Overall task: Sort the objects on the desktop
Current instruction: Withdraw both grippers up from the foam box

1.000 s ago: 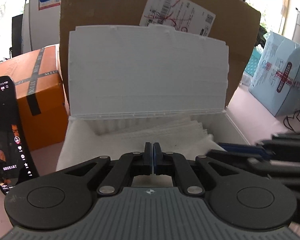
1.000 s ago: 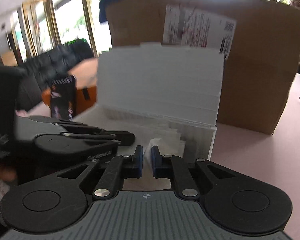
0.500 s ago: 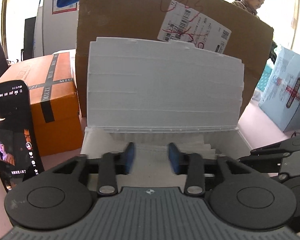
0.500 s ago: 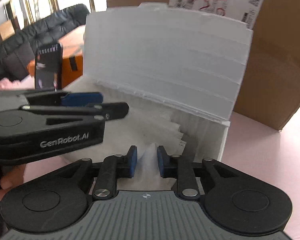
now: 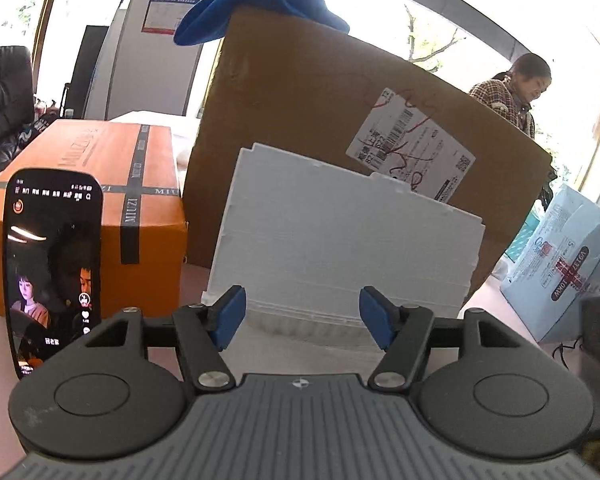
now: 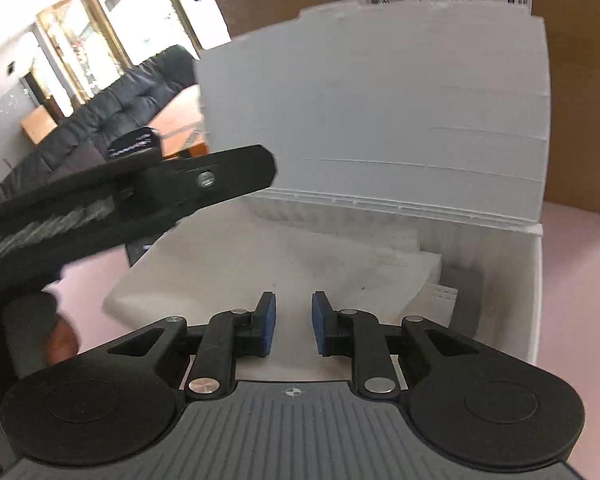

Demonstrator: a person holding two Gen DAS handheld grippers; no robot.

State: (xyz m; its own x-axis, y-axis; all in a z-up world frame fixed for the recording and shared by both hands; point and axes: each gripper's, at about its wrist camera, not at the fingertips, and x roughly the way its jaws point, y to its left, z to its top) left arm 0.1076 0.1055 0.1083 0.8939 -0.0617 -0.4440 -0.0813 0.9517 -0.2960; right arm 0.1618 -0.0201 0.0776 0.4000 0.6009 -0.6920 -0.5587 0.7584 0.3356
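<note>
White foam box (image 6: 536, 280) sits open on a pink table (image 6: 580, 264), its lid (image 5: 348, 232) upright against a brown cardboard carton (image 5: 320, 100) — folded white paper (image 6: 300, 256) lies inside. Left gripper (image 5: 302, 318) hangs wide open, empty, facing the lid. Right gripper (image 6: 293, 322) — parted, holding nothing — hovers over the paper. An orange box (image 5: 100, 184) and lit phone (image 5: 52, 268) stand left.

Pink table (image 6: 580, 264): white foam box (image 6: 538, 280), orange box (image 5: 100, 200), cardboard box (image 5: 300, 120).

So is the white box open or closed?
Open. The white box has its lid standing up at the back, and white folded sheets show inside.
</note>
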